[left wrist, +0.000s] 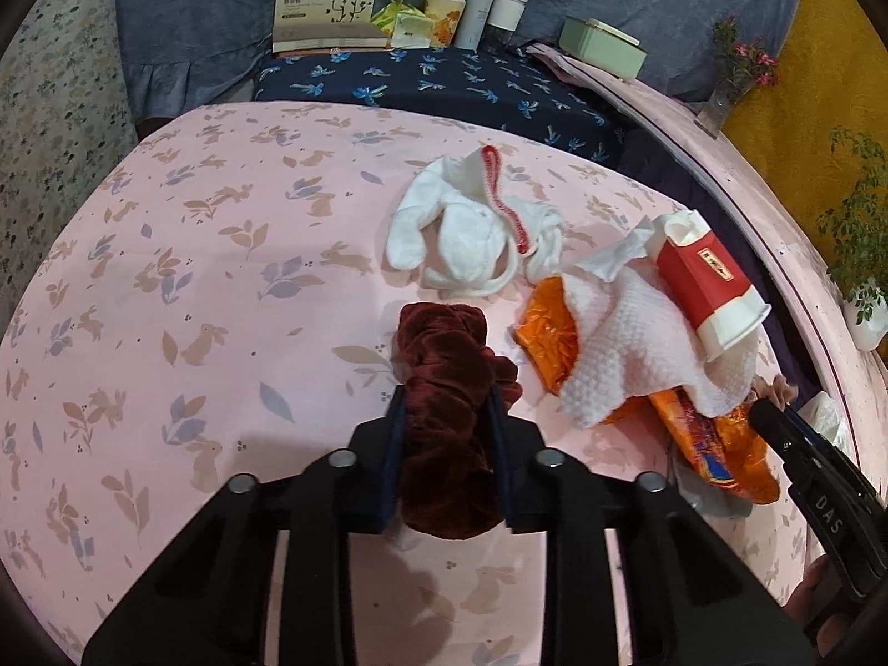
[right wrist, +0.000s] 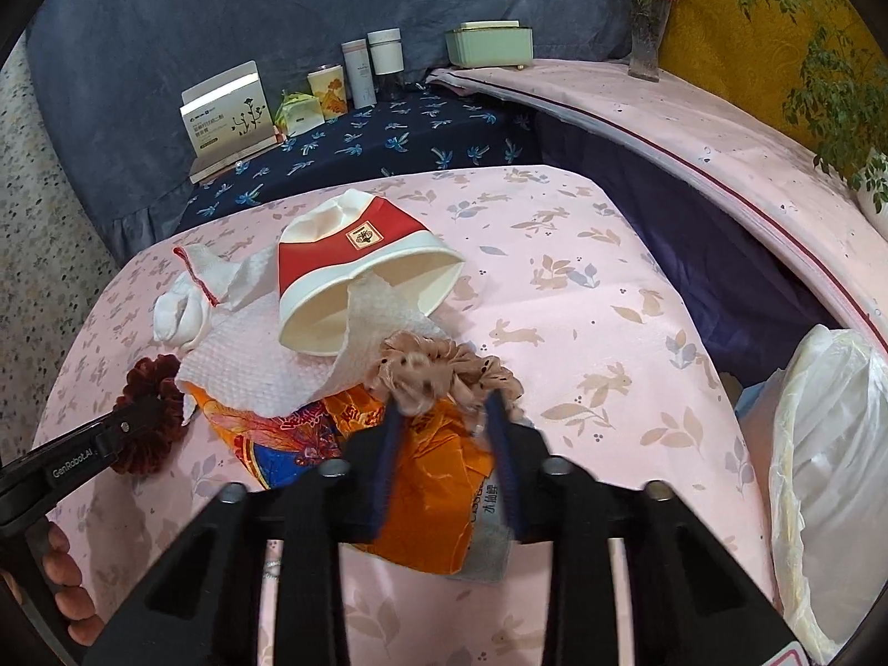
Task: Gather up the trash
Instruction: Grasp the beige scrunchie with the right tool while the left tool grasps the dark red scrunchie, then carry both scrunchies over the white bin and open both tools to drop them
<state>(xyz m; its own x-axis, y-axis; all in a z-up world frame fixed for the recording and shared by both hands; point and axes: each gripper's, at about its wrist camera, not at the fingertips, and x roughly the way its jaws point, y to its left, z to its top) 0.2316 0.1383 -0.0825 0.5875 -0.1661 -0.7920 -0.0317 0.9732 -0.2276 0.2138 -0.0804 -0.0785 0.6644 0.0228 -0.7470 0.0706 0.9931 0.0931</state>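
Velvet scrunchie (left wrist: 444,388) pinched by left gripper (left wrist: 447,416); right gripper (right wrist: 444,416) seemingly straddles wrapper (right wrist: 427,494); cup (right wrist: 361,283), tissue (right wrist: 266,361) uncollected

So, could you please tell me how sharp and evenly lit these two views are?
Left wrist view: sharp at centre, fisheye bends the bed edge, and the left gripper throws a soft shadow under the maroon scrunchie. Right wrist view: the beige scrunchie is slightly motion-blurred at the right gripper; the paper cup is crisp.
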